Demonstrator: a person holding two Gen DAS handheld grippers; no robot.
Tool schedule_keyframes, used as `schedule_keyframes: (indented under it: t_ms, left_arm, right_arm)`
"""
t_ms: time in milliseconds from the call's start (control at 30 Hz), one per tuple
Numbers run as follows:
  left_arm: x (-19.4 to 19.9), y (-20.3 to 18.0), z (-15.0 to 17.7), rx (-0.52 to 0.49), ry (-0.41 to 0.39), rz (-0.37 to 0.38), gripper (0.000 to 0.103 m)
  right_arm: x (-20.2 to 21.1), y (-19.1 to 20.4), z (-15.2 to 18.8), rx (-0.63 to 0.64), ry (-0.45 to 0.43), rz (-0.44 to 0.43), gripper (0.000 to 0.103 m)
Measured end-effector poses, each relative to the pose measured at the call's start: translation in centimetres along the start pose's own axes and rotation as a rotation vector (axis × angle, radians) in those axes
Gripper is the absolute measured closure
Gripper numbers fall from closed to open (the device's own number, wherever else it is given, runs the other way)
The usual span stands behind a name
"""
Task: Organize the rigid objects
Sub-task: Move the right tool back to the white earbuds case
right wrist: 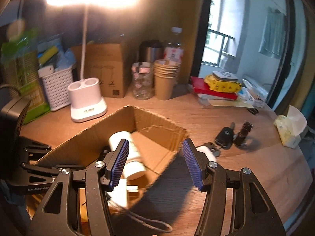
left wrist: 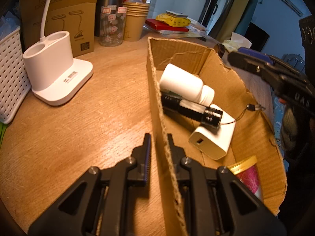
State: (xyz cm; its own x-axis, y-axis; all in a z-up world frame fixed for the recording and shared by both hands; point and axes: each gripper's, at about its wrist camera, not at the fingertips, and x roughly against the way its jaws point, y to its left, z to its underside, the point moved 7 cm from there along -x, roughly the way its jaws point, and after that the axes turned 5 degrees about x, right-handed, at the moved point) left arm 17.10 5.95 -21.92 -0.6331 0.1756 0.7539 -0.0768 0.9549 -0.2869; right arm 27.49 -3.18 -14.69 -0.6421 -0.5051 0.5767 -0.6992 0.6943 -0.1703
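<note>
Left gripper (left wrist: 159, 137) pinches box (left wrist: 157, 90) wall. Inside box: bottle (left wrist: 185, 83), torch (left wrist: 193, 110), charger (left wrist: 214, 137), pink jar (left wrist: 249, 175). Right gripper (right wrist: 155, 157) spread, empty, over box's right corner. Keys (right wrist: 224, 135) on desk (right wrist: 246, 157) right of box.

Home desk, lamp (right wrist: 87, 100), paper cups (right wrist: 165, 78), balcony door (right wrist: 222, 39)

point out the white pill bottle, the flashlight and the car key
white pill bottle (left wrist: 182, 82), left wrist view, on its body
flashlight (left wrist: 192, 109), left wrist view, on its middle
car key (right wrist: 224, 135), right wrist view, on the black fob
</note>
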Motion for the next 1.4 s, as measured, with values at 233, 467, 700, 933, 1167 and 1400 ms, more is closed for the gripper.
schedule_keyframes:
  t_ms: [233, 467, 700, 933, 1167, 1400]
  left_arm:
    - [0.0, 0.0, 0.0, 0.0, 0.0, 0.0, 0.087]
    - [0.0, 0.0, 0.0, 0.0, 0.0, 0.0, 0.087]
    - [0.0, 0.0, 0.0, 0.0, 0.0, 0.0, 0.087]
    - [0.0, 0.0, 0.0, 0.0, 0.0, 0.0, 0.087]
    - [0.0, 0.0, 0.0, 0.0, 0.0, 0.0, 0.087]
    - [0.0, 0.0, 0.0, 0.0, 0.0, 0.0, 0.087]
  right_arm:
    - [0.0, -2.4, 0.3, -0.045, 0.0, 0.039, 0.043]
    - [-0.3, -4.8, 0.9, -0.096, 0.003, 0.076, 0.043]
    - [-1.0, -6.9, 1.6, -0.137, 0.019, 0.106, 0.043]
    - [-1.9, -8.2, 2.1, -0.143, 0.034, 0.149, 0.043]
    - [-3.9, -9.3, 2.9, -0.153, 0.075, 0.185, 0.043]
    - [-5.9, -9.1, 3.5, -0.15, 0.109, 0.172, 0.043]
